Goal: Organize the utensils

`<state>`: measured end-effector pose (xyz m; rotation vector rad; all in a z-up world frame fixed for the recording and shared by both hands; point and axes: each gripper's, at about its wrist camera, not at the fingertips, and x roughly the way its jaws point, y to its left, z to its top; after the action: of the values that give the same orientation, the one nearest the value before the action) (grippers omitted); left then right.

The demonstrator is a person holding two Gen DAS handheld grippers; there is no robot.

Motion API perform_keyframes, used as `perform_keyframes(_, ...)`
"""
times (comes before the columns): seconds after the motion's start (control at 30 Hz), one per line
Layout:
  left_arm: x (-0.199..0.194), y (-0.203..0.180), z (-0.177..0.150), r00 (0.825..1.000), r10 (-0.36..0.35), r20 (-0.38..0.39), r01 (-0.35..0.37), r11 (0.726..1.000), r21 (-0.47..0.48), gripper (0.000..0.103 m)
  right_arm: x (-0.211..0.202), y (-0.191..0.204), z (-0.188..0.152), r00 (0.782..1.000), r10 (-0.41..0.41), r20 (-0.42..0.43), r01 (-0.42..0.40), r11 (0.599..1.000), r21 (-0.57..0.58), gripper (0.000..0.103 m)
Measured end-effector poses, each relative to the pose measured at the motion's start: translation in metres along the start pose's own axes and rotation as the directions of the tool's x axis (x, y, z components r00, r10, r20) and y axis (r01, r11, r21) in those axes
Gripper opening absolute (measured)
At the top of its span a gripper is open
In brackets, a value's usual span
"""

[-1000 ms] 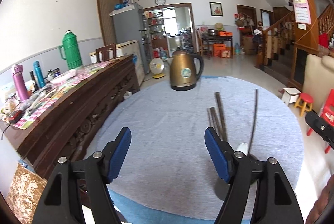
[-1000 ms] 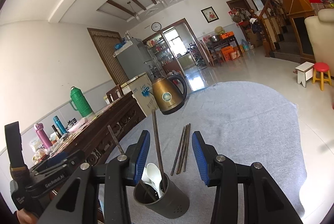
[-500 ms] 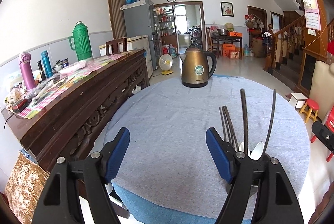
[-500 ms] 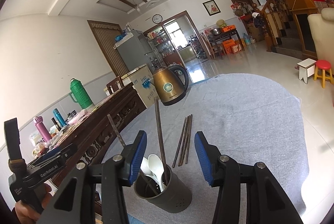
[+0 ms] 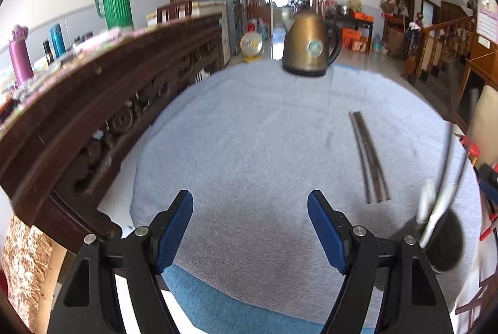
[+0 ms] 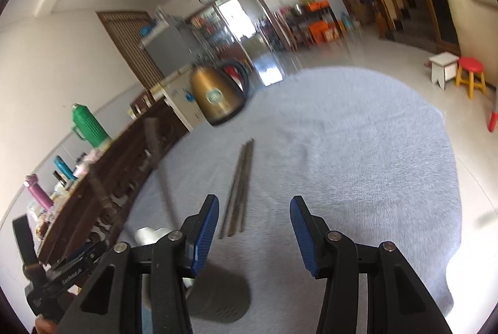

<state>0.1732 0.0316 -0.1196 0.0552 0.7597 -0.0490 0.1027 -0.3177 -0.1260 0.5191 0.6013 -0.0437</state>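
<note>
Several dark chopsticks (image 5: 368,160) lie together on the round grey-clothed table (image 5: 249,132); they also show in the right wrist view (image 6: 239,187). A dark utensil holder (image 5: 445,243) at the near right holds white spoons (image 5: 435,209) and upright chopsticks; in the right wrist view the holder (image 6: 218,293) sits at the bottom left behind my fingers. My left gripper (image 5: 250,228) is open and empty over the near table edge. My right gripper (image 6: 253,236) is open and empty, just short of the loose chopsticks, with the holder beside its left finger.
A bronze kettle (image 5: 309,46) stands at the table's far edge. A carved wooden sideboard (image 5: 93,104) with a green thermos (image 5: 115,2) and bottles runs along the left. A red stool (image 6: 471,76) and a white stool stand on the floor at right.
Both views tilted down toward the table, with motion blur. The right gripper opened wider and shifted right, so the holder now lies left of its fingers. The left gripper stayed open.
</note>
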Motion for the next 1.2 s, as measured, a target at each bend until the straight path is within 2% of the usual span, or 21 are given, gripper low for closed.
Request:
perform_keyframes(0.13, 0.029, 0.007, 0.001, 0.999, -0.014, -0.045, 0.013, 1.000, -0.015, 0.077, 0.061, -0.010, 0.034, 0.993, -0.001, -0.120, -0.002, 0.999, -0.033, 0.051)
perform_keyframes(0.27, 0.050, 0.009, 0.011, 0.998, -0.039, -0.059, 0.038, 0.999, -0.009, 0.077, 0.133, -0.006, 0.065, 0.969, 0.003, -0.248, -0.027, 0.995, -0.092, 0.050)
perform_keyframes(0.43, 0.074, 0.006, 0.025, 0.997, -0.030, -0.075, 0.032, 0.999, 0.019, 0.077, 0.220, 0.015, 0.075, 0.928, 0.000, -0.373, -0.049, 0.991, -0.121, 0.047)
perform_keyframes(0.57, 0.091, 0.005, 0.037, 0.996, -0.038, -0.083, 0.040, 0.999, 0.030, 0.077, 0.266, 0.036, 0.067, 0.896, -0.084, -0.436, -0.008, 0.979, -0.206, 0.043)
perform_keyframes(0.6, 0.093, 0.004, 0.039, 0.996, -0.035, -0.082, 0.038, 0.999, 0.035, 0.077, 0.273, 0.040, 0.064, 0.888, -0.111, -0.446, 0.006, 0.973, -0.230, 0.038)
perform_keyframes(0.63, 0.096, 0.003, 0.041, 0.996, -0.034, -0.081, 0.038, 0.998, 0.041, 0.077, 0.279, 0.042, 0.060, 0.880, -0.138, -0.454, 0.020, 0.967, -0.254, 0.029)
perform_keyframes(0.67, 0.099, 0.003, 0.043, 0.996, -0.036, -0.080, 0.039, 0.998, 0.047, 0.077, 0.283, 0.043, 0.055, 0.873, -0.170, -0.458, 0.038, 0.958, -0.283, 0.027)
perform_keyframes(0.7, 0.104, 0.001, 0.045, 0.996, -0.039, -0.078, 0.043, 0.997, 0.056, 0.077, 0.282, 0.046, 0.054, 0.883, -0.188, -0.431, 0.049, 0.948, -0.314, 0.022)
perform_keyframes(0.77, 0.108, -0.002, 0.047, 0.996, -0.044, -0.077, 0.049, 0.996, 0.071, 0.077, 0.279, 0.046, 0.050, 0.883, -0.208, -0.421, 0.051, 0.933, -0.355, 0.017)
perform_keyframes(0.8, 0.112, -0.005, 0.048, 0.996, -0.046, -0.078, 0.053, 0.995, 0.082, 0.077, 0.276, 0.044, 0.051, 0.882, -0.217, -0.418, 0.061, 0.932, -0.356, 0.009)
perform_keyframes(0.83, 0.113, -0.007, 0.049, 0.996, -0.049, -0.077, 0.056, 0.994, 0.090, 0.077, 0.272, 0.040, 0.053, 0.882, -0.226, -0.415, 0.072, 0.933, -0.354, 0.006)
perform_keyframes(1.0, 0.123, -0.025, 0.057, 0.992, -0.104, -0.077, 0.114, 0.985, 0.132, 0.077, 0.247, -0.004, 0.067, 0.890, -0.174, -0.422, 0.075, 0.967, -0.242, 0.006)
perform_keyframes(1.07, 0.129, -0.035, 0.064, 0.989, -0.132, -0.071, 0.142, 0.978, 0.150, 0.077, 0.237, -0.022, 0.074, 0.900, -0.143, -0.412, 0.071, 0.980, -0.185, 0.006)
perform_keyframes(1.2, 0.151, -0.060, 0.089, 0.977, -0.196, -0.088, 0.208, 0.963, 0.169, 0.077, 0.239, -0.026, 0.091, 0.912, -0.070, -0.404, 0.026, 0.993, -0.112, 0.012)
